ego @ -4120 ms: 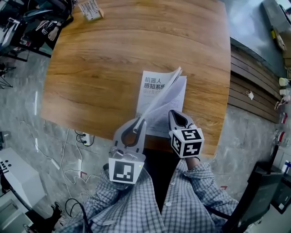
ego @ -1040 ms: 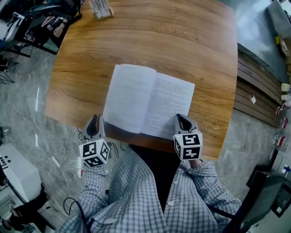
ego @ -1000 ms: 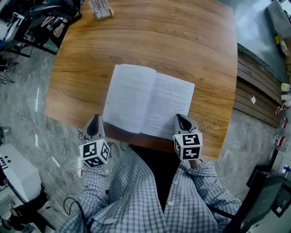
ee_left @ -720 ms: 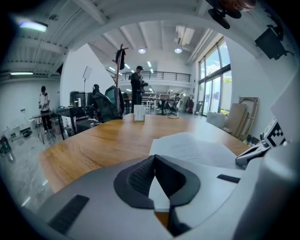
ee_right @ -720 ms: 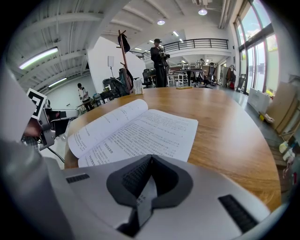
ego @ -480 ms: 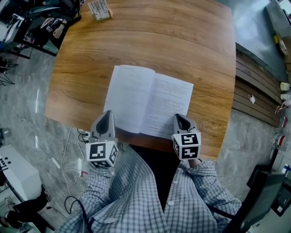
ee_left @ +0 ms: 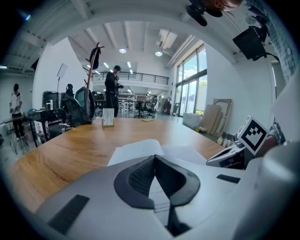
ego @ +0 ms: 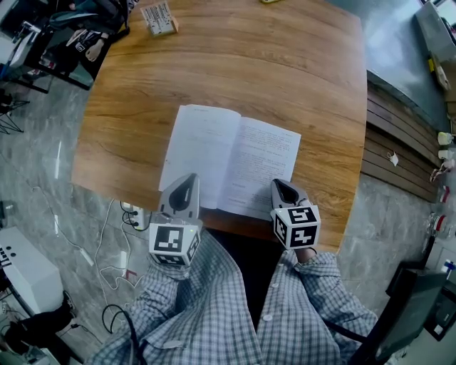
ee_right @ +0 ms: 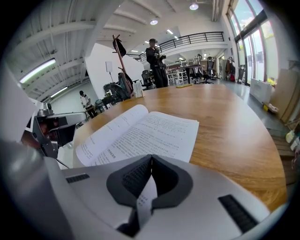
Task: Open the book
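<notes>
The book (ego: 228, 158) lies open and flat on the wooden table (ego: 285, 71), with both white pages facing up. My left gripper (ego: 187, 180) hovers over the near edge of the left page. Its jaws are shut tip to tip (ee_left: 153, 158) and I see nothing held between them. The book (ee_left: 138, 149) shows just beyond them. My right gripper (ego: 279, 185) sits at the near edge of the right page, also shut (ee_right: 151, 157). A strip of printed page shows through the slit behind its tips. The open book (ee_right: 140, 129) spreads out in front of it.
A small printed box (ego: 158, 18) stands at the table's far left corner. The table's front edge runs just under both grippers. Cables and a power strip (ego: 134, 214) lie on the floor at left, and wooden planks (ego: 399, 157) at right. People stand far behind the table.
Four seconds ago my left gripper was lifting the pages; the book now lies open flat. Over the last second the left gripper moved right, from beside the book to over its left page. The right gripper stayed put.
</notes>
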Demonstrator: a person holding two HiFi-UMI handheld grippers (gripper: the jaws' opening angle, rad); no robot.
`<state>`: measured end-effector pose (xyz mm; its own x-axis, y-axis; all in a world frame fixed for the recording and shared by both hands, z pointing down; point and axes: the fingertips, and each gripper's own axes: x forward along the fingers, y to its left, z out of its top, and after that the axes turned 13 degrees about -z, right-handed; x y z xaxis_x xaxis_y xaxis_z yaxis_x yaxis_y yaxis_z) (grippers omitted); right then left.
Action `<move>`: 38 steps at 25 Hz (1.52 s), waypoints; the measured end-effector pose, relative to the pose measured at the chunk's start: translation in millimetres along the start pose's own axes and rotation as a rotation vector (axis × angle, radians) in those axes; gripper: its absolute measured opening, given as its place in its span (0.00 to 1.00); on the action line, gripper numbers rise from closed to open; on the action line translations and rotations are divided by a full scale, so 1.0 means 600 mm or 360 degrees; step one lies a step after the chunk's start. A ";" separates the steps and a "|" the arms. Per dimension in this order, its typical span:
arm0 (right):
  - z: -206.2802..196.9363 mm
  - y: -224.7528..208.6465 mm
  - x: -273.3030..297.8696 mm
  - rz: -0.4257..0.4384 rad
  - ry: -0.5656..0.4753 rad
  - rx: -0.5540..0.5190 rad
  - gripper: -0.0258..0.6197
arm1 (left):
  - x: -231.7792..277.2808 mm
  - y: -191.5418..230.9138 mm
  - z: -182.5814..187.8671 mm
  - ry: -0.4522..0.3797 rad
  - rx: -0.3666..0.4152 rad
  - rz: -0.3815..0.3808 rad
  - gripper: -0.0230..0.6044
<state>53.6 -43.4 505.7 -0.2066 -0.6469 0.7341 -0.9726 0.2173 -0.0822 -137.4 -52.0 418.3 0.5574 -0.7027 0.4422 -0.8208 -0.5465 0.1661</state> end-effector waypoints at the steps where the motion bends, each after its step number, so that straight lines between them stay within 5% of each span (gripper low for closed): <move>1: 0.007 0.001 -0.005 0.0005 -0.0020 0.0002 0.07 | 0.003 -0.007 0.004 -0.0002 0.0004 -0.0027 0.05; 7: 0.061 0.001 -0.045 0.0028 -0.0157 0.0006 0.07 | 0.016 -0.033 0.035 -0.0037 0.0043 -0.0121 0.05; 14: 0.100 -0.005 -0.082 0.0041 -0.0209 0.0102 0.07 | 0.026 -0.056 0.068 -0.0134 -0.0148 -0.0215 0.05; 38: 0.285 -0.021 -0.246 0.0074 -0.0761 0.0067 0.07 | 0.021 -0.169 0.245 -0.0369 0.0128 -0.0413 0.05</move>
<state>77.9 -76.0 283.2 -0.2659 -0.9030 0.3374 -0.9627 0.2303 -0.1421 -28.7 -72.3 277.6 0.7673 -0.6153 0.1807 -0.6406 -0.7482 0.1725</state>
